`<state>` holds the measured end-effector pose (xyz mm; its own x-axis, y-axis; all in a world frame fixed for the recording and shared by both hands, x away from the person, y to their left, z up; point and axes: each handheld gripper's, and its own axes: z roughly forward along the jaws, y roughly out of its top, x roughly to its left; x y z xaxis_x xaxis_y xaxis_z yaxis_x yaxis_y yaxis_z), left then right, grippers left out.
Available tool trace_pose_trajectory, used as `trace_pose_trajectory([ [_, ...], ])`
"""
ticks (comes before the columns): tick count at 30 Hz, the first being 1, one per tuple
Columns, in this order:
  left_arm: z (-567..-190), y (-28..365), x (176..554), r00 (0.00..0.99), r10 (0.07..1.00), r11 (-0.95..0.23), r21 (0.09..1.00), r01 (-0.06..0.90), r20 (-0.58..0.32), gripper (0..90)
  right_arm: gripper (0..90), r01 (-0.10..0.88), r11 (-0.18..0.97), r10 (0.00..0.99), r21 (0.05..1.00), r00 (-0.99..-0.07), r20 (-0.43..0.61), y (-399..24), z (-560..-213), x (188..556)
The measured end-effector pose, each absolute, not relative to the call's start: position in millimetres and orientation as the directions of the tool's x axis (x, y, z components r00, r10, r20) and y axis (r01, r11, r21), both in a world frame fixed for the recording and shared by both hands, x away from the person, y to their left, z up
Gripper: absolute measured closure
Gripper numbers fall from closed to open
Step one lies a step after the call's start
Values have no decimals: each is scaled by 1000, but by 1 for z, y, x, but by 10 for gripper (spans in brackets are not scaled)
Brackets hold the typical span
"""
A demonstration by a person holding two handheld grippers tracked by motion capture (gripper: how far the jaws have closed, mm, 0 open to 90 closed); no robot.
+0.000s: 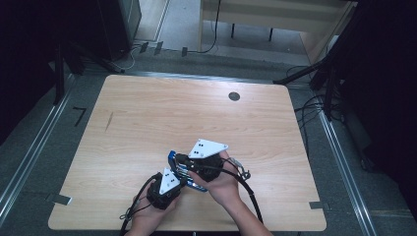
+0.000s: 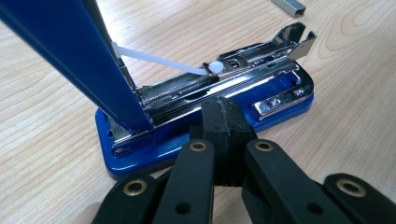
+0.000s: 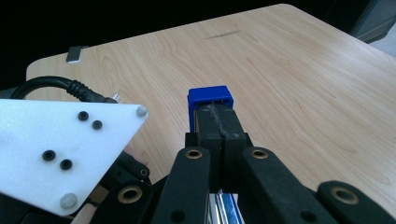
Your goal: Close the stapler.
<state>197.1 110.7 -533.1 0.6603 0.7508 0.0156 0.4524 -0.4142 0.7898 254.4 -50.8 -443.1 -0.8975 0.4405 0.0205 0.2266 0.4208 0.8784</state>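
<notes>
A blue stapler (image 2: pixel 205 119) with chrome inner parts lies on the light wood-grain table (image 2: pixel 70 121), black jaws over it

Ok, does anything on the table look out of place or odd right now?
The blue metal stapler sits hinged wide open, its blue lid raised steeply and the chrome staple channel exposed. A loose strip of staples lies apart on the wooden table. Nothing looks spilled or broken.
</notes>
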Motion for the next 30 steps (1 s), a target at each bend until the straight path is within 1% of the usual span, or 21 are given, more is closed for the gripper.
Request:
trace_pose_trajectory([
  [30,-533,110,197,660,751,-413,791,452,14,900,900,217,422,410,880,-911,28,-26,-447,267],
])
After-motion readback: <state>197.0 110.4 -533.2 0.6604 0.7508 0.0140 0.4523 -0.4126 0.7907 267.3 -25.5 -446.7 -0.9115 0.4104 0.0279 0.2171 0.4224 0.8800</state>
